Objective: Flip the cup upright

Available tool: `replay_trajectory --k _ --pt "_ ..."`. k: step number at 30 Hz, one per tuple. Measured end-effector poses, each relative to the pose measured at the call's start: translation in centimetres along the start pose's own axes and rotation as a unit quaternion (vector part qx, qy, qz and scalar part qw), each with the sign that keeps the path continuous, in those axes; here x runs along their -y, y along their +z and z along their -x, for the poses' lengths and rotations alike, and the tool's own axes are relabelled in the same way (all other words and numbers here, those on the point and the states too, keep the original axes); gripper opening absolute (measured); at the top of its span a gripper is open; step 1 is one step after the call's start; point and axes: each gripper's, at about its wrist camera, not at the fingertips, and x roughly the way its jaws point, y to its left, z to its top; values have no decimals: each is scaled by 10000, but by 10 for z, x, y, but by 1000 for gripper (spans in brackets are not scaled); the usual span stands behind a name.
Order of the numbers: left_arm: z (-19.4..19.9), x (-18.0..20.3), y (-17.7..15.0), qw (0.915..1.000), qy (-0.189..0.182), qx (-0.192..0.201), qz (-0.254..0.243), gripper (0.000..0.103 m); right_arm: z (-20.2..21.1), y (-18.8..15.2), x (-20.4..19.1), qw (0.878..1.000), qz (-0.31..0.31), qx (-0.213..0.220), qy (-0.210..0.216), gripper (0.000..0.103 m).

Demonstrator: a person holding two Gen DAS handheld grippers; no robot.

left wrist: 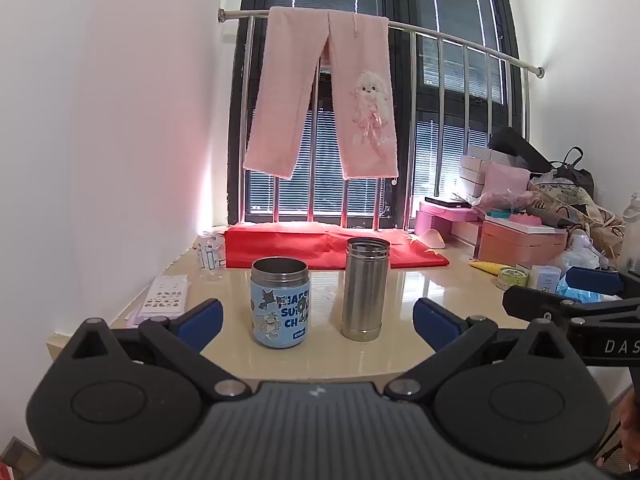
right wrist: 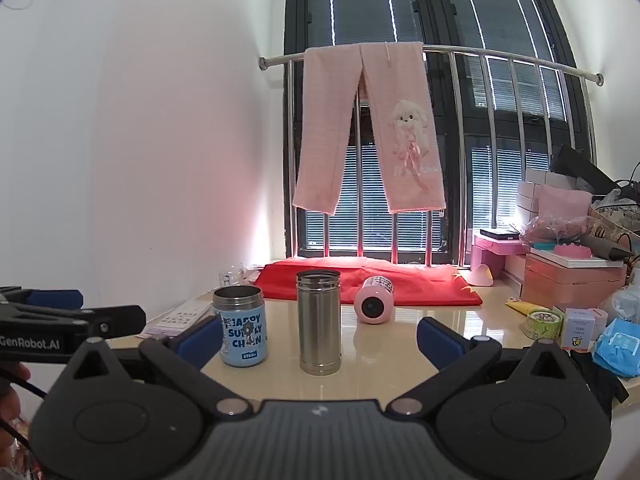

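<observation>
A pink cup (right wrist: 375,299) lies on its side on the beige table (right wrist: 380,360), its base facing me, against the red cloth (right wrist: 420,280). It does not show in the left wrist view. A blue cartoon cup (left wrist: 280,306) (right wrist: 240,326) and a steel cup (left wrist: 365,289) (right wrist: 319,322) stand upright, open ends up. My left gripper (left wrist: 318,322) is open and empty, just in front of the two upright cups. My right gripper (right wrist: 318,338) is open and empty, short of the steel cup, with the pink cup beyond.
Boxes, bags and small jars (right wrist: 560,280) crowd the table's right side. A glass (left wrist: 210,254) and a sticker sheet (left wrist: 166,294) sit at the left by the wall. Pink trousers (right wrist: 368,128) hang on the window rail behind. The table's front edge (left wrist: 320,376) is near.
</observation>
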Motion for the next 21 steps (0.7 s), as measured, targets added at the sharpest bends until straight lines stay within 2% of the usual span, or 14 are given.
replay_trajectory --k 21 --pt "-4 1 -2 10000 -9 -4 -17 103 0 -1 -1 10000 -23 5 7 103"
